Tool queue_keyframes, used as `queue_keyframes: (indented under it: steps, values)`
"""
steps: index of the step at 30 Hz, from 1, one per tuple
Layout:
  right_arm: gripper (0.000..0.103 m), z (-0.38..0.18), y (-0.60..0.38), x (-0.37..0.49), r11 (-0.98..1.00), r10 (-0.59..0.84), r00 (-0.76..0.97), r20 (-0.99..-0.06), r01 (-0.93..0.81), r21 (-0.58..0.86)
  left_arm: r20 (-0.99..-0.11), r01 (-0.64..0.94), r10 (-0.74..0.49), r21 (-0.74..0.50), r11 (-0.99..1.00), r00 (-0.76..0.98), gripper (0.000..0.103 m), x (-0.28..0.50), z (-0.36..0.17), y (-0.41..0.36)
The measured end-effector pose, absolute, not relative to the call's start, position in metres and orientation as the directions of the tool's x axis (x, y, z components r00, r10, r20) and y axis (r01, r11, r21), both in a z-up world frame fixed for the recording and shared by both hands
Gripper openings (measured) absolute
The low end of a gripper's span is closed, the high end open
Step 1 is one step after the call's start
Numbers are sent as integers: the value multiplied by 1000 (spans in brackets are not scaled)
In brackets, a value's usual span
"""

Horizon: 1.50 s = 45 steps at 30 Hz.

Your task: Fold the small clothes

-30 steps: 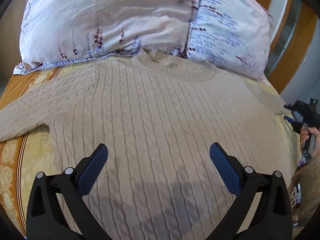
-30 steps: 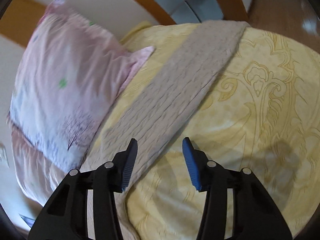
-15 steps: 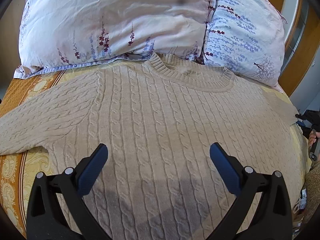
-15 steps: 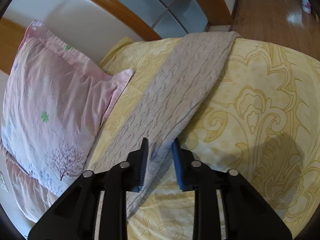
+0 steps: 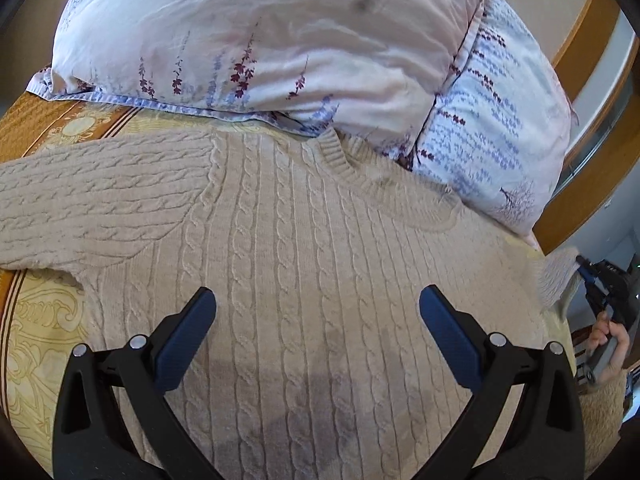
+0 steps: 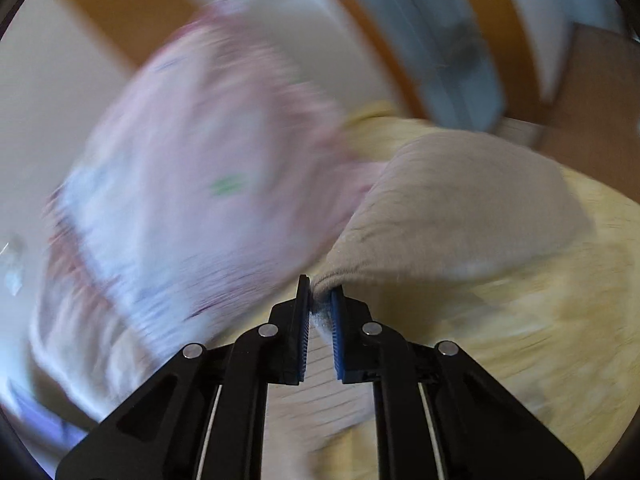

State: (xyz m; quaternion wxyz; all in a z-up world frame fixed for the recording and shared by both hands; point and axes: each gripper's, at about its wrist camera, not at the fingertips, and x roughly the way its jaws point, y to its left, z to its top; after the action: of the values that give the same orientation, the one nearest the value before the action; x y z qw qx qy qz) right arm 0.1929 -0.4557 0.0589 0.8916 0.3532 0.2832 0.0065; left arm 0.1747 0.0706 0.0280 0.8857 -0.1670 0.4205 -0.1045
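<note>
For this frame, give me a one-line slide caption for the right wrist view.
Right gripper, jaws shut on the beige sweater sleeve, lifts it off the yellow bedspread beside the pink pillow.

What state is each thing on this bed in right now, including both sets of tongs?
Sweater: spread flat, front up, collar against the pillows.
Sweater sleeve: pinched at its edge, lifted off the bedspread.
Right tongs: shut on the sleeve.
Left tongs: open, nothing between them, over the sweater's body.
Pillows: lying at the bed's head.

Right gripper (image 6: 320,300), pads pinched on a fold of beige sleeve (image 6: 460,208), which rises off the yellow bedspread (image 6: 560,320). Pink pillow (image 6: 192,168) at left, blurred.
</note>
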Motion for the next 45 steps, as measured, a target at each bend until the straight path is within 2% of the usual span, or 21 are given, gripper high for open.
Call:
queue_keyframes:
  steps: [3,5,9,12,13,14,16,21,22,25,28,30,33,35,36,38,41,45]
  values:
    - [10,61,-384,197,768,384,790,-477,13,640,-695,56,-331,-387,920,638,101,173,30,69]
    - [10,46,-341,201,768,475,719,-507,-57,638,-689,64,-333,-385,921,644,101,172,30,68]
    - [11,-3,-293,210,763,548,574,-608,-45,645,-688,83,-365,-407,910,627,101,170,27,66]
    - [13,-16,-294,210,727,576,548,-607,-3,687,-684,96,-383,-418,903,621,101,167,29,67]
    - [19,-15,-299,211,710,585,551,-595,8,704,-679,104,-388,-420,902,623,101,166,30,68]
    - [33,-14,-305,210,694,587,559,-586,25,720,-675,110,-390,-419,901,626,101,165,31,68]
    - [47,-12,-326,203,669,555,606,-570,82,738,-666,118,-395,-421,899,632,101,165,33,70]
    - [47,-14,-363,194,635,424,682,-596,245,733,-642,116,-430,-471,874,634,101,167,33,79]
    - [42,-14,-368,196,644,393,690,-608,266,718,-638,112,-436,-482,869,635,101,167,33,82]
    - [17,0,-369,197,728,239,719,-653,312,610,-627,101,-450,-511,854,635,101,167,33,91]
    - [10,27,-346,204,804,187,754,-630,251,539,-610,95,-471,-544,833,637,101,165,34,101]
    - [9,47,-315,206,838,239,777,-583,138,528,-588,92,-487,-573,814,646,101,164,35,108]
    - [9,68,-244,210,870,358,756,-548,-56,490,-556,91,-507,-610,787,658,101,162,38,115]
    - [11,64,-195,216,863,462,663,-590,-184,470,-541,84,-523,-638,766,658,101,162,37,118]
    - [15,53,-168,217,853,508,581,-636,-237,466,-540,77,-528,-648,758,655,101,163,36,119]
    - [40,34,-139,215,839,544,478,-690,-282,466,-540,63,-543,-669,741,643,100,165,33,119]
    - [41,13,-149,200,807,588,431,-685,-248,536,-540,43,-573,-704,709,616,97,169,27,118]
    - [42,-2,-216,187,725,634,452,-628,-65,685,-557,7,-601,-730,683,574,87,179,18,111]
